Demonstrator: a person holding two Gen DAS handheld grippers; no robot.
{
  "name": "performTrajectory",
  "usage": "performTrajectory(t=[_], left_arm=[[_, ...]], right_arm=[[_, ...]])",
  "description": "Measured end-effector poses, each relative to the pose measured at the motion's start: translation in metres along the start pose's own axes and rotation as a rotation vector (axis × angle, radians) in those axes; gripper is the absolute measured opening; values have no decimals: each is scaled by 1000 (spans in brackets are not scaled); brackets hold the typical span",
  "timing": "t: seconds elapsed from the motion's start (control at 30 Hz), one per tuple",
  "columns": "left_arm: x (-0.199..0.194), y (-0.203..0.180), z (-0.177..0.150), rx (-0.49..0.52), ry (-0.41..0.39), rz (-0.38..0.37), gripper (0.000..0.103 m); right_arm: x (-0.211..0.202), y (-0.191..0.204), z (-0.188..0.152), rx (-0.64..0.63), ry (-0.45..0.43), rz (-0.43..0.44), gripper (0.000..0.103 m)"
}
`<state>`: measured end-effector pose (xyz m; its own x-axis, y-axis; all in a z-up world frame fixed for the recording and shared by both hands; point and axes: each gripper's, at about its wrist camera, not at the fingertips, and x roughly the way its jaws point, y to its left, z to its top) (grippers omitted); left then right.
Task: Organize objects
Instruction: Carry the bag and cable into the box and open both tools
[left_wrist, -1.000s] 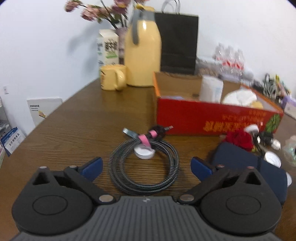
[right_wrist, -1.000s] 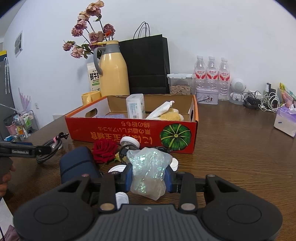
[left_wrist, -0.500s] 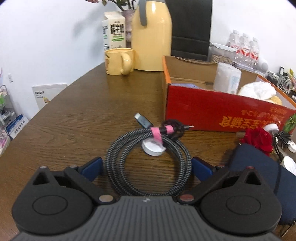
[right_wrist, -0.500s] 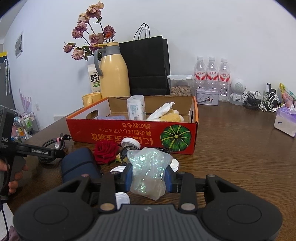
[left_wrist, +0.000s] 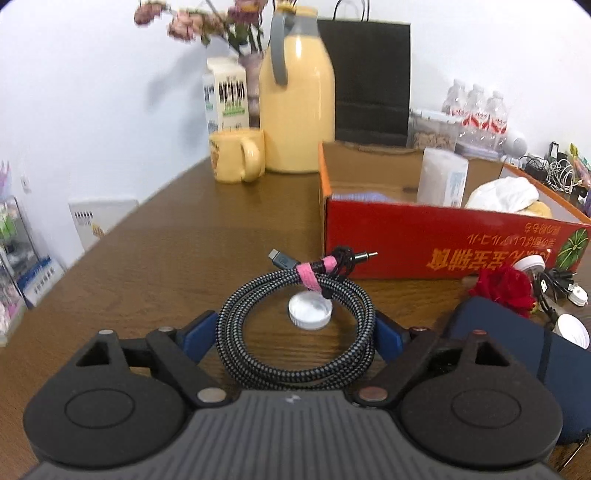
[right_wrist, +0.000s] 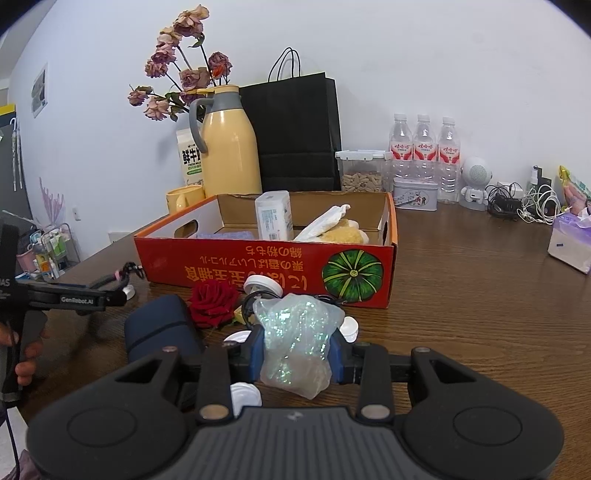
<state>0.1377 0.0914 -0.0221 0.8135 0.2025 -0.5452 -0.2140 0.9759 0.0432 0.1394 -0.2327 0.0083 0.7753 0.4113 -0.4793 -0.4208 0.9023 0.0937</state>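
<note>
While the coiled black-and-grey braided cable (left_wrist: 295, 325), bound by a pink strap (left_wrist: 312, 275), lies flat on the brown wooden table (left_wrist: 177, 258) just before the red cardboard box (left_wrist: 443, 240), the left gripper (left_wrist: 295, 334) straddles it; its blue pads have just been closing and now sit at the coil's sides, whether pressing cannot be told. A white bottle cap (left_wrist: 309, 312) sits inside the coil. The right gripper (right_wrist: 295, 350) is clenched on a crumpled iridescent plastic bag (right_wrist: 297, 339), near a red fabric rose (right_wrist: 213, 301) and dark blue pouch (right_wrist: 160, 328).
</note>
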Motion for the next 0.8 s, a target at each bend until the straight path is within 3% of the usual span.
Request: performTrajectory(t=[0.23,0.47,0.8], left_arm=[[-21,-8,7,17,-74,-14,87],[-36,-33,42,40,-178,-74,87],[-3,-77,85,33,-210,-134,87]], right_arm=[[-2,3,5,-10,-17,10,34],[-2,10,31,-58,-80,19,34],[44,22,90,-95,-151,19,34]])
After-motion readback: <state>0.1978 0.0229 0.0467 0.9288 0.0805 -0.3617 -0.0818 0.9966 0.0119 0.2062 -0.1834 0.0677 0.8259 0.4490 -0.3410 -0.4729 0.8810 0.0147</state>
